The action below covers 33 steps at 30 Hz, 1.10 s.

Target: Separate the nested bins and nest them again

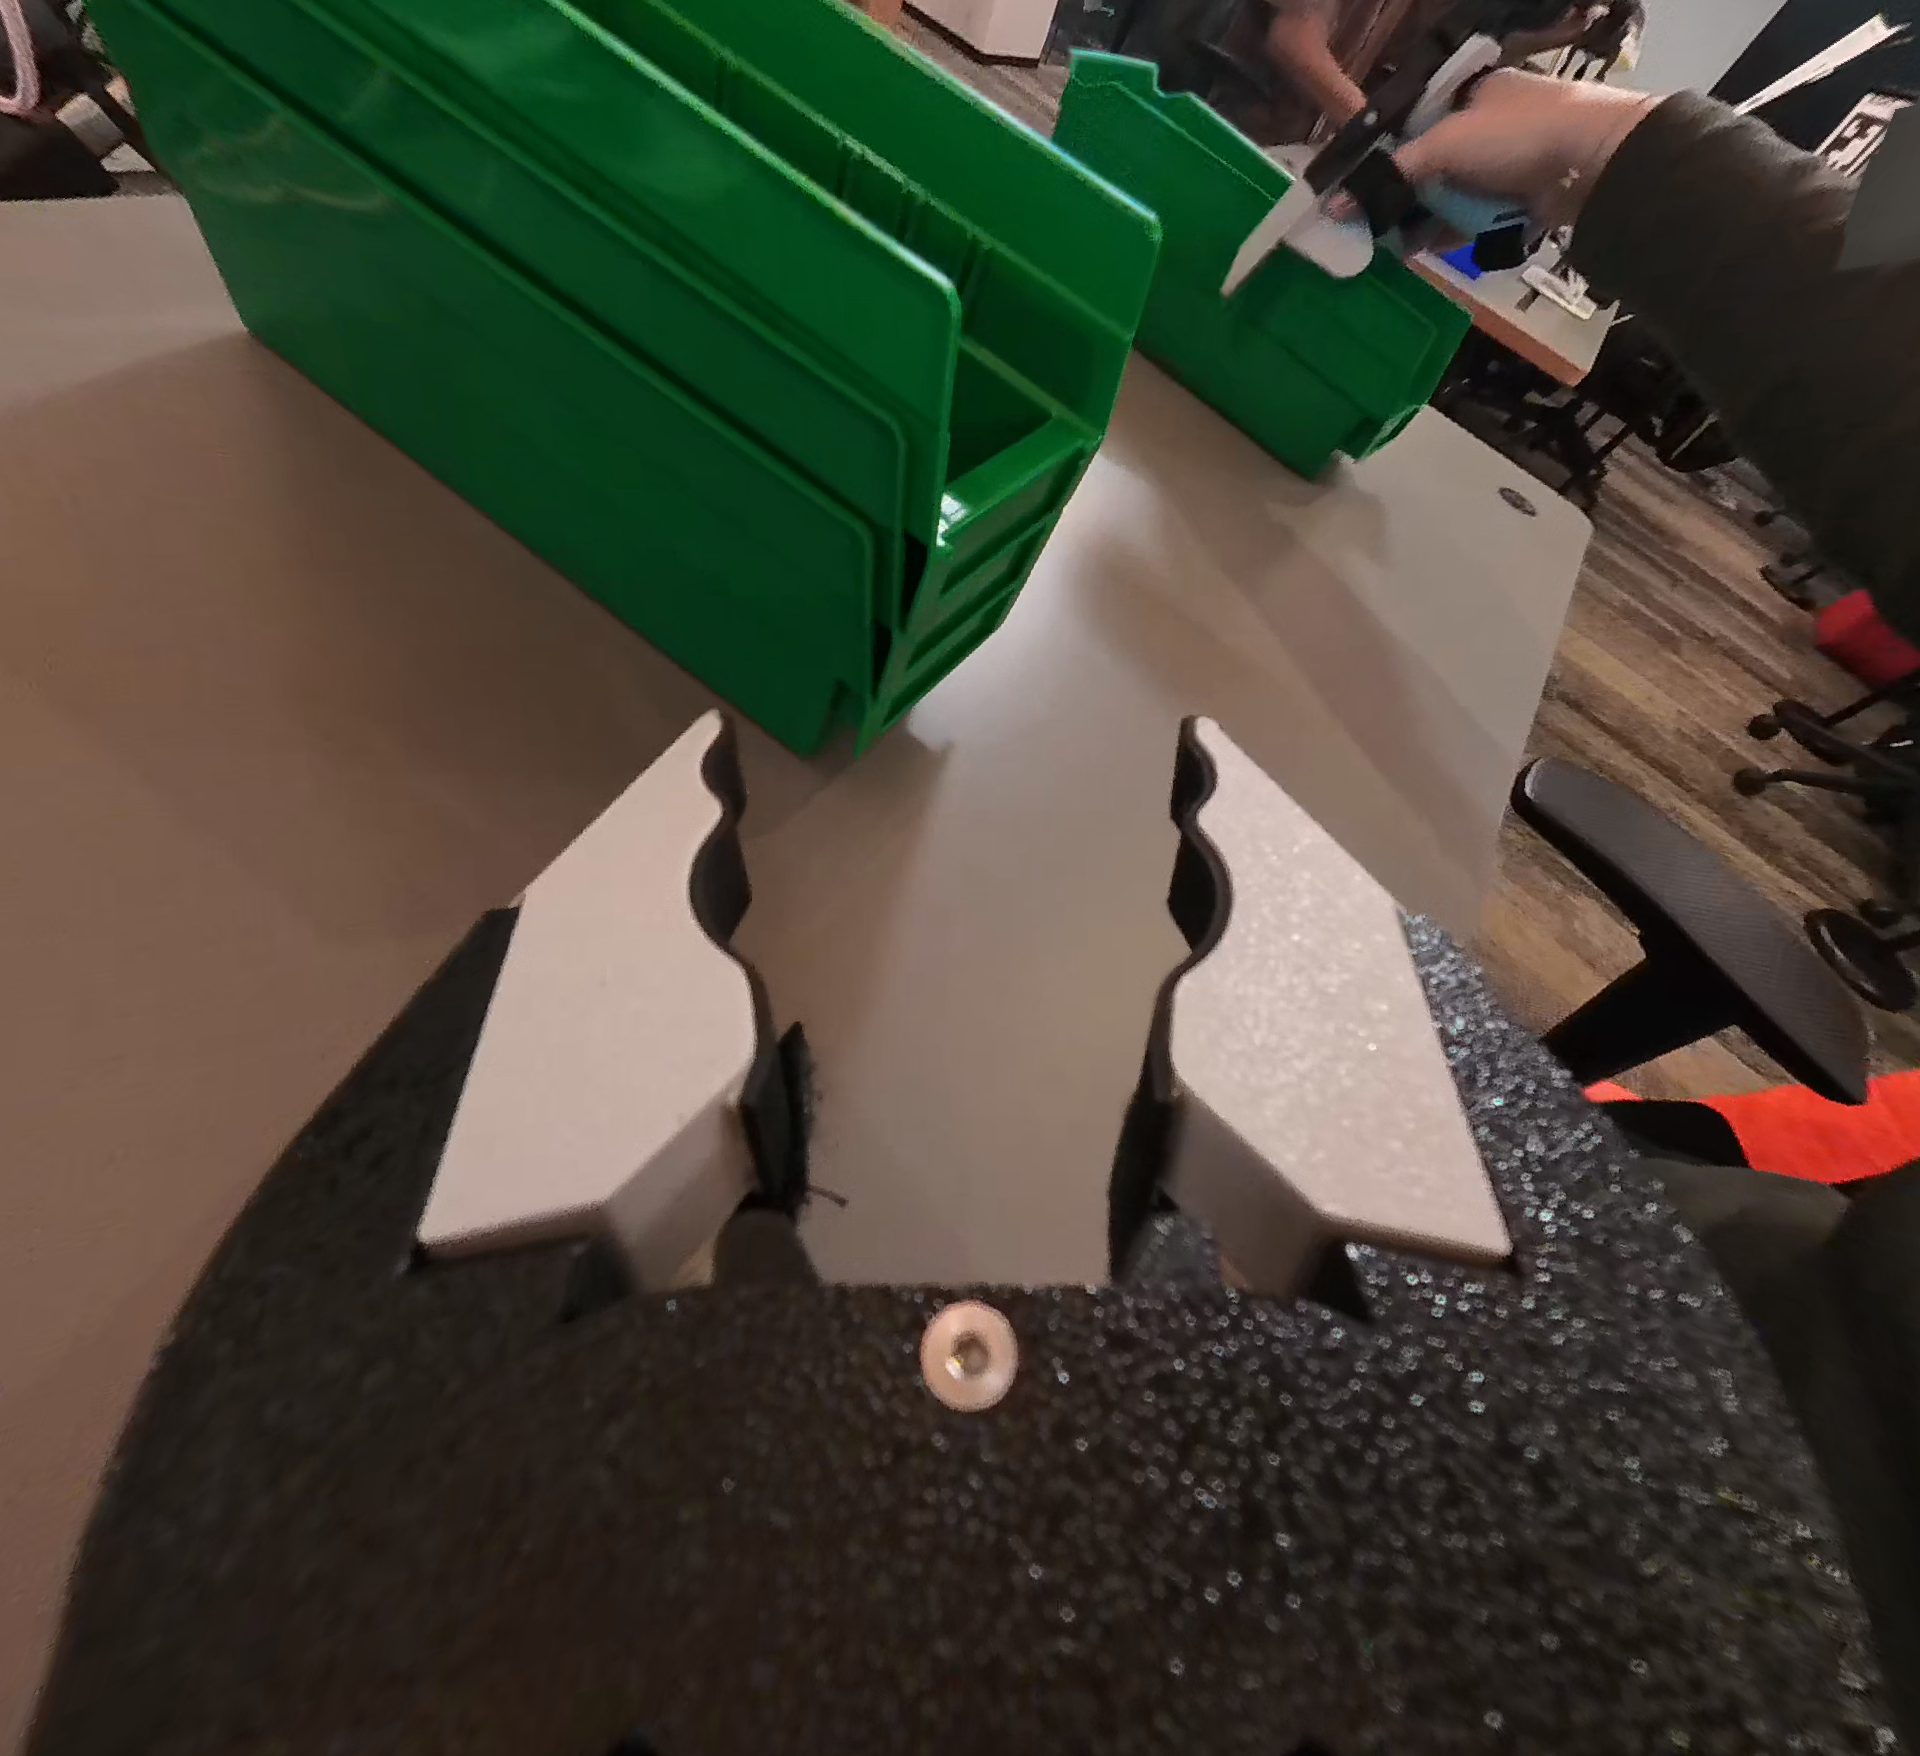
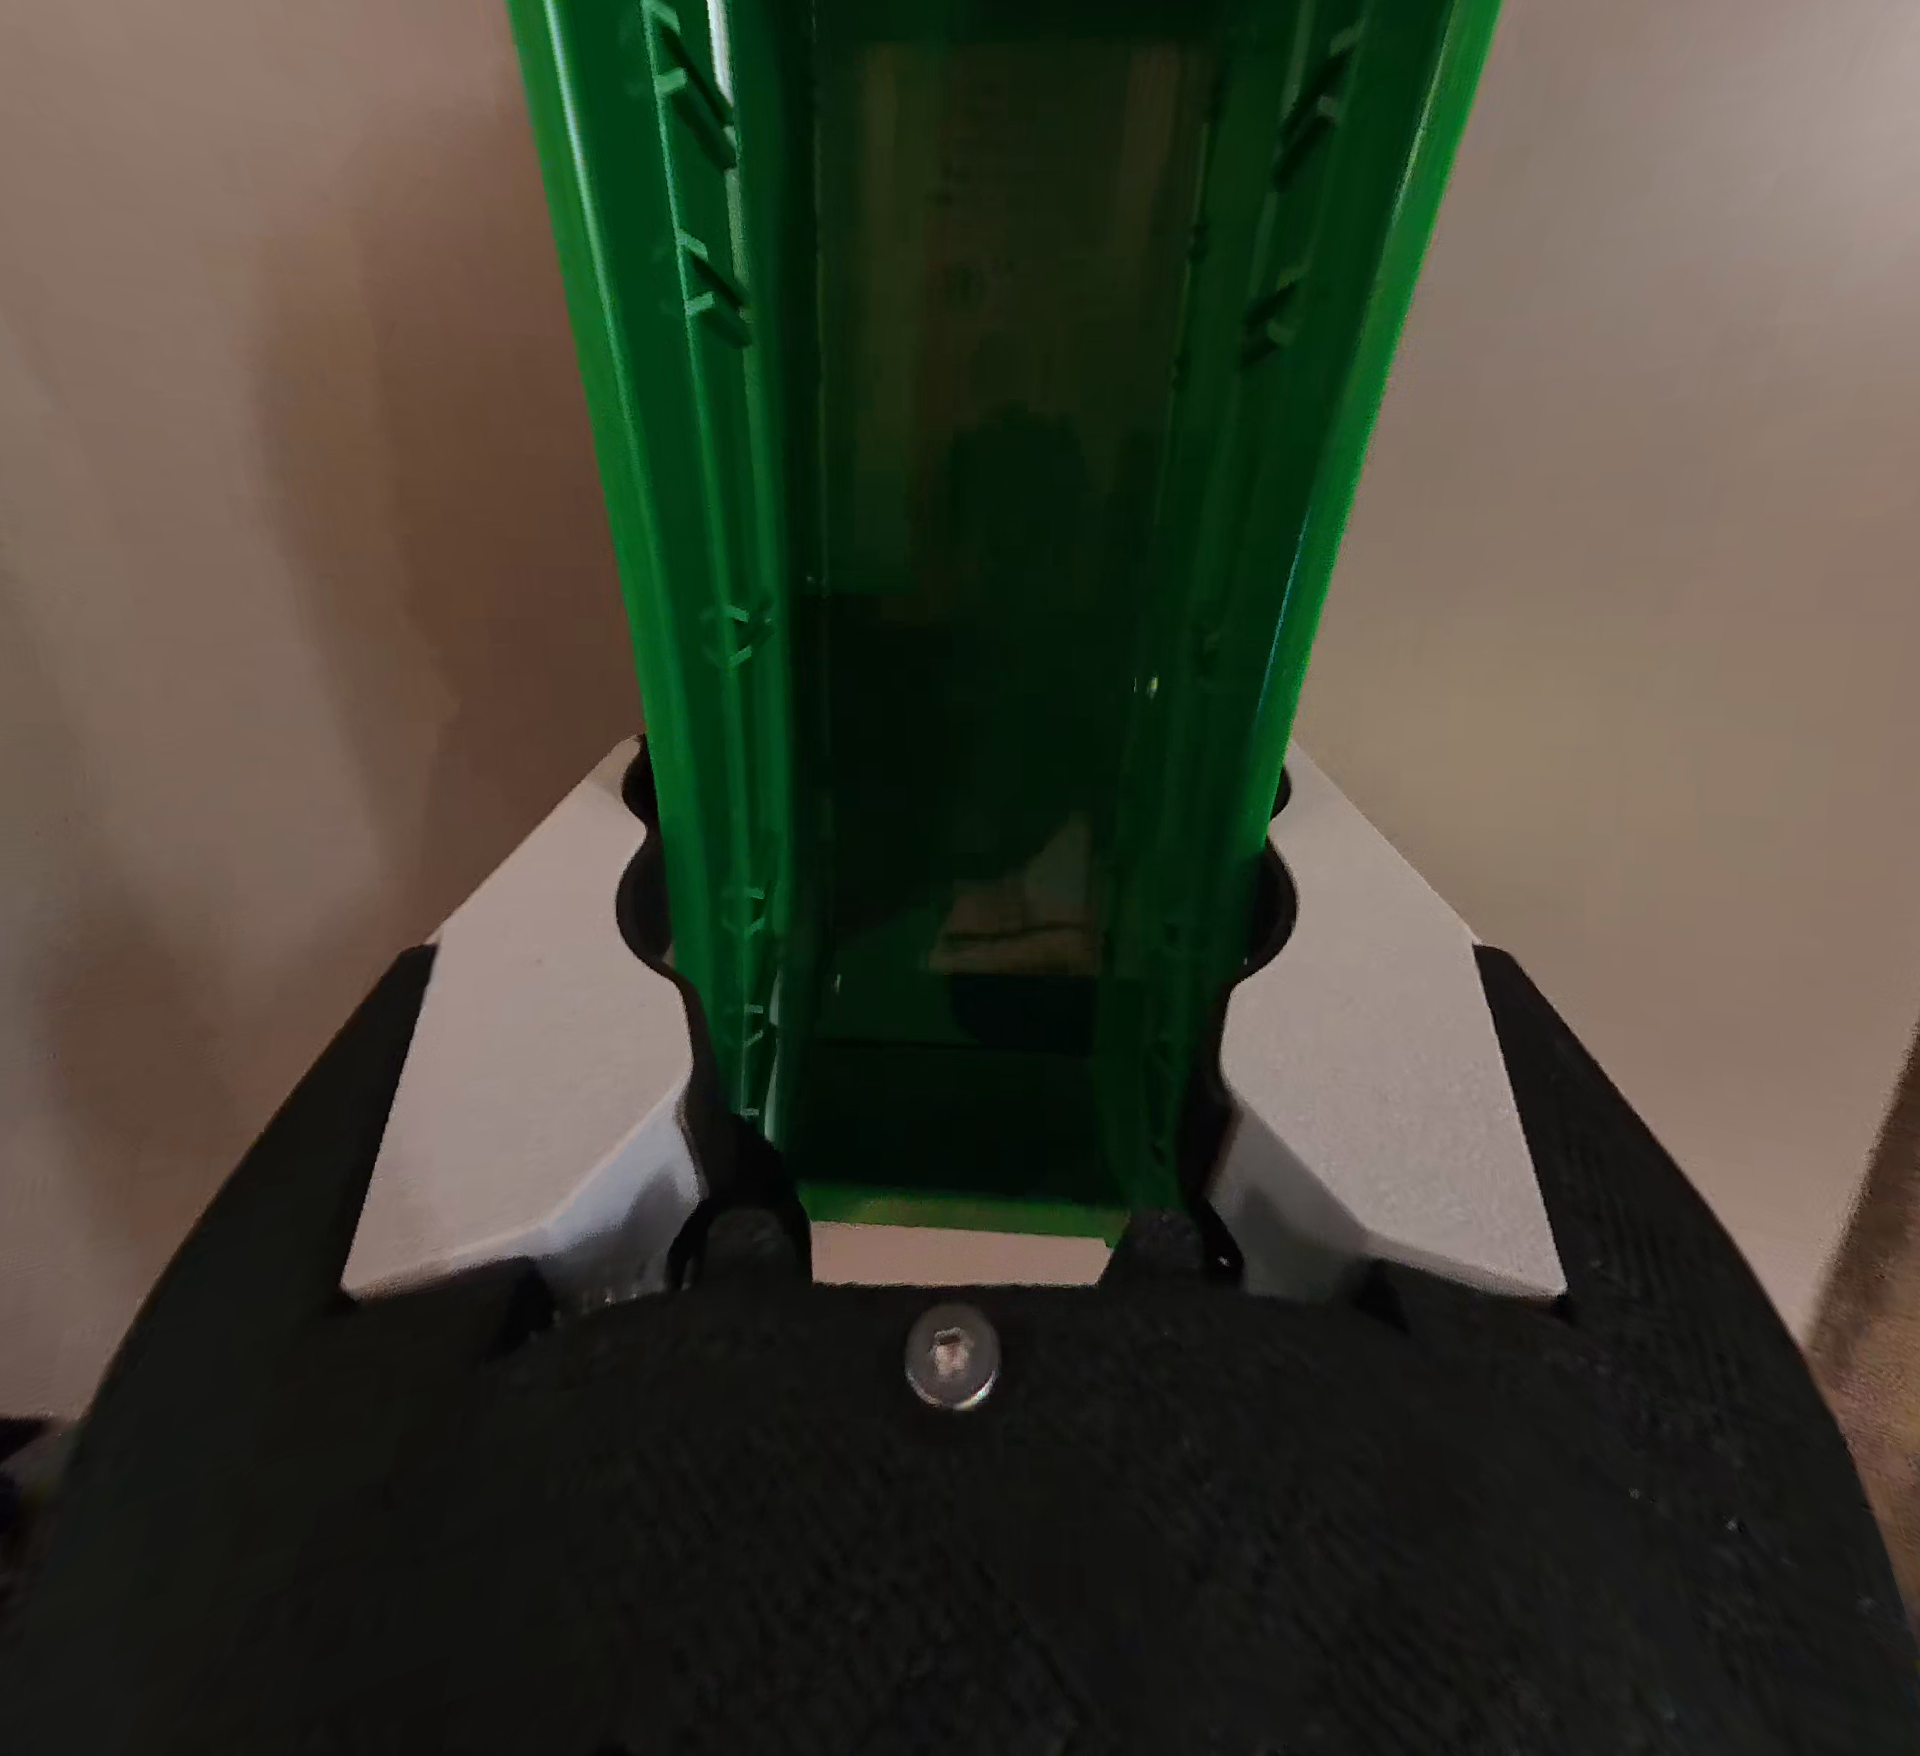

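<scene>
1. Table (image 1: pixel 260 667): grey-beige top; its far right corner shows in the left wrist view, with wood-pattern floor and office chairs beyond it

2. Nested stack of green bins (image 1: pixel 582 283): several long narrow bins seated one inside another, standing toward the left side of the table, the near end pointing at the left tongs; the rims step up in tiers, so at least three are in the stack

3. Single green bin (image 1: pixel 1288 324): stands apart from the stack, nearer the far right corner of the table. In the right wrist view this bin (image 2: pixel 997 563) runs straight away from the camera, open top toward the lens

4. Left tongs (image 1: pixel 961 750): released, fingers spread with only table between them, hovering just short of the stack's near end, touching nothing

5. Right tongs (image 2: pixel 961 761): clenched across the near end of the single bin, one finger pressing each long side wall from outside; in the left wrist view a sleeved hand carries them at that bin

6. Step in hand, as judged: separation, one bin already off the stack and in the right tongs' grasp

7. Next move, as judged: left tongs need to close on the top bin's end wall or rim, lifting straight up along the taper so the bin below does not ride up with it
</scene>
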Motion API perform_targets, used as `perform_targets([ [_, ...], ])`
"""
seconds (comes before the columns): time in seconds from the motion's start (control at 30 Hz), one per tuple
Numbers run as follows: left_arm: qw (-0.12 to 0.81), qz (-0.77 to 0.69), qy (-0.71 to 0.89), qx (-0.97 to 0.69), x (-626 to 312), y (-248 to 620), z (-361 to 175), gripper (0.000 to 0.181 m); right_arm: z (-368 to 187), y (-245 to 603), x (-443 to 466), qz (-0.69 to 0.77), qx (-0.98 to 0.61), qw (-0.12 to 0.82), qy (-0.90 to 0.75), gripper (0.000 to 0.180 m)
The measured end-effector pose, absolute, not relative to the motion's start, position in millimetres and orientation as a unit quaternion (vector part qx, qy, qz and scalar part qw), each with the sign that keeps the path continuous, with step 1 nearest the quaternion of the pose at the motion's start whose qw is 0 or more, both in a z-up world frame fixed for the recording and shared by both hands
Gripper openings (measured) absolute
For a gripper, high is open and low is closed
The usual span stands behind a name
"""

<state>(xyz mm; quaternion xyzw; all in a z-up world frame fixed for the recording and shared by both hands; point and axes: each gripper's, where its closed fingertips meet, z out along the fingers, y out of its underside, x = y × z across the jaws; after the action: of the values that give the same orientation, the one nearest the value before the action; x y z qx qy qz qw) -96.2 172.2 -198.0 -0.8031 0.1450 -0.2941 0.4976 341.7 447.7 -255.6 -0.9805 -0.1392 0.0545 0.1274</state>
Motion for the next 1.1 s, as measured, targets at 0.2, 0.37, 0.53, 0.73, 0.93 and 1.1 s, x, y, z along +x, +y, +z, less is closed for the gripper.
perform_targets([
  [0.2, 0.515, -0.303, 0.138, -0.790, -104.8, 166.1, -185.1, 0.081, -176.7, 448.5, 265.3, 0.237, -0.944, 0.208, -0.102, 0.106],
  [0.37, 0.532, -0.325, 0.115, -0.773, -116.6, 162.7, -175.2, 0.081, -89.7, 424.2, 160.4, 0.294, -0.908, 0.239, -0.178, 0.109],
  [0.53, 0.539, -0.340, 0.097, -0.764, -126.1, 162.2, -174.0, 0.081, -36.1, 384.3, 43.0, 0.359, -0.884, 0.206, -0.219, 0.114],
  [0.73, 0.547, -0.347, 0.095, -0.756, -128.2, 158.0, -167.2, 0.081, -55.7, 349.9, -42.4, 0.317, -0.896, 0.157, -0.269, 0.116],
  [0.93, 0.549, -0.351, 0.102, -0.752, -124.3, 156.8, -162.4, 0.082, -86.4, 345.3, -63.0, 0.242, -0.929, 0.127, -0.250, 0.118],
  [1.1, 0.543, -0.352, 0.104, -0.755, -120.7, 159.1, -165.6, 0.082, -76.6, 332.3, -84.6, 0.262, -0.922, 0.112, -0.261, 0.118],
])
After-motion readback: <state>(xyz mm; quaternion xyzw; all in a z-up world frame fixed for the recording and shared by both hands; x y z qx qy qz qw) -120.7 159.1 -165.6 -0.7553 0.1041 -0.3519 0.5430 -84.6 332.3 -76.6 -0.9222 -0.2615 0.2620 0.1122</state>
